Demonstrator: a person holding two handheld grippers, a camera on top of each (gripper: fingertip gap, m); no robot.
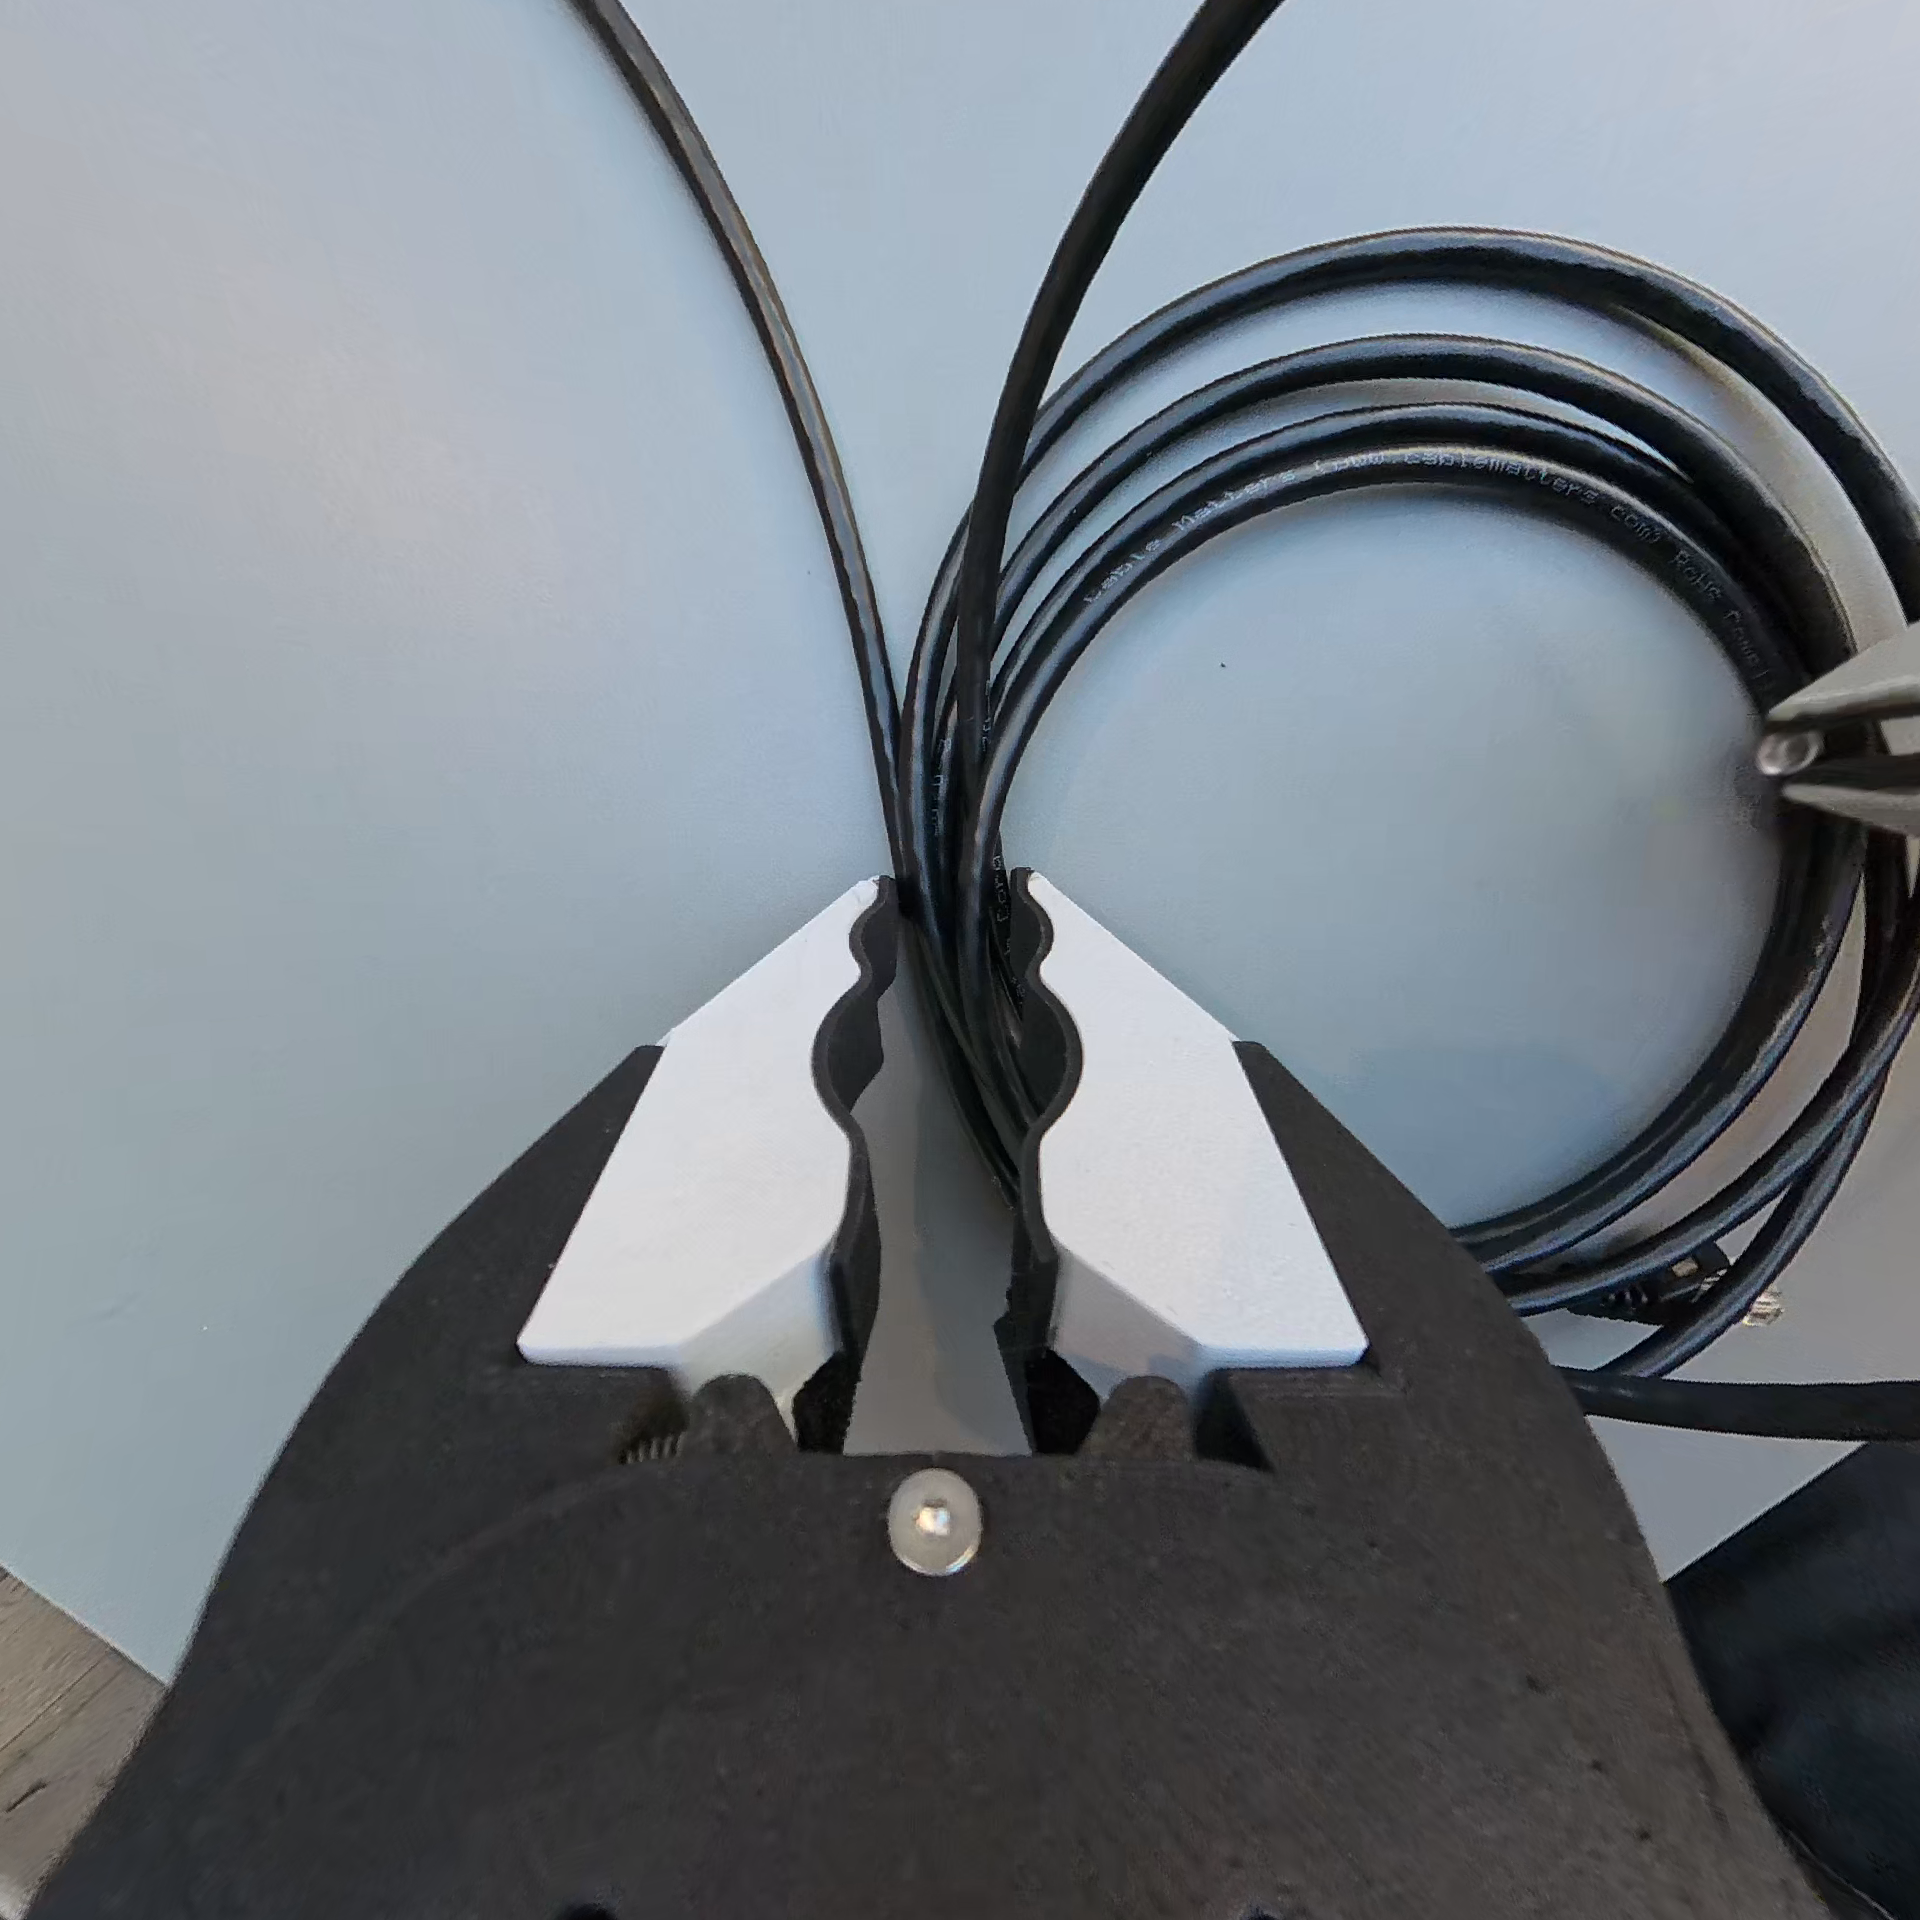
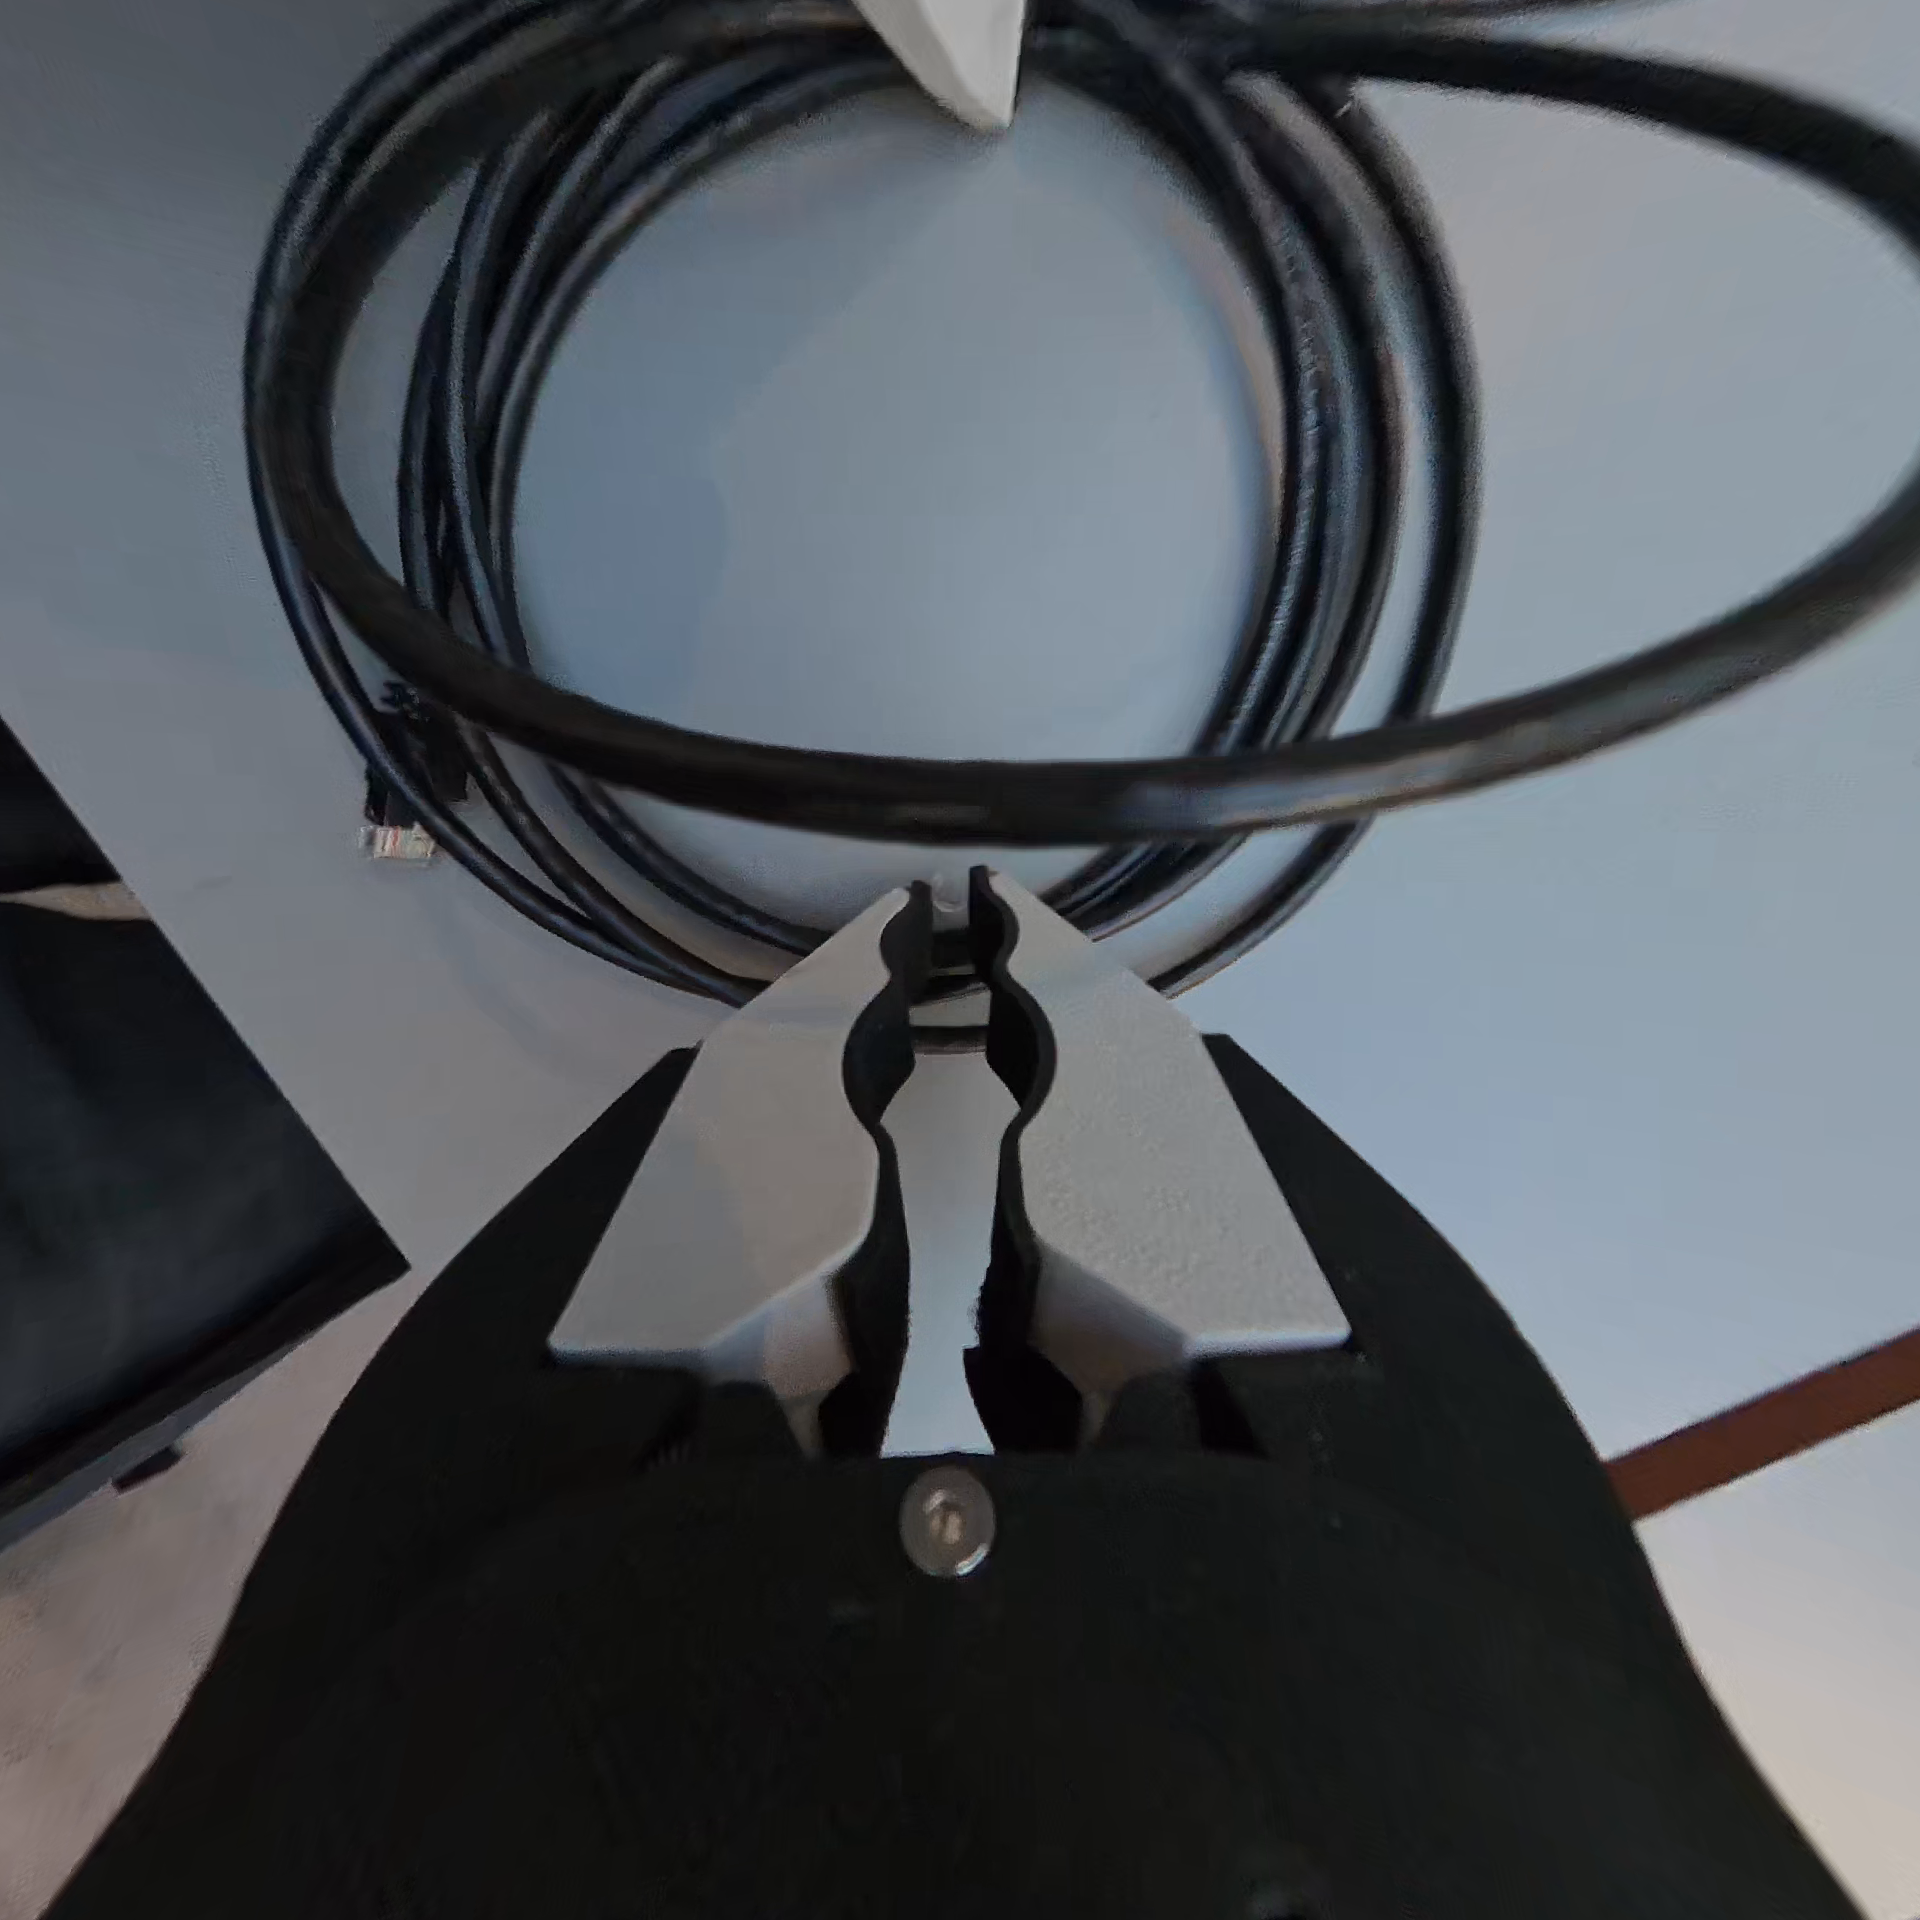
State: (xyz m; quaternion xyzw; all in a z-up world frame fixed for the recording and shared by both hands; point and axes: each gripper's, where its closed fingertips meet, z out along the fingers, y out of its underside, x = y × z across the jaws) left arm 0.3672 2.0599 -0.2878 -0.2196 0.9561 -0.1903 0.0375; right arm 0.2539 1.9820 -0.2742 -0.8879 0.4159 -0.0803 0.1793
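Two tools work one black cable (image 1: 1455, 436) coiled on a pale desk (image 1: 364, 520). The left tool (image 1: 961, 894) is closed narrow round several strands of the coil, which run between its fingers. The right tool (image 2: 948, 891) pinches a small clear piece at its tips, over the coil's near side. Beyond, a loose loop (image 2: 1039, 790) crosses the coil, and a clear plug (image 2: 395, 840) lies beside it.

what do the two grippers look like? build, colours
Both alike: a black, rough-textured printed body, a silver screw at centre, two white wedge fingers tapering to points, and black wavy-profiled pads on the inner faces. This goes for the left gripper and the right gripper.
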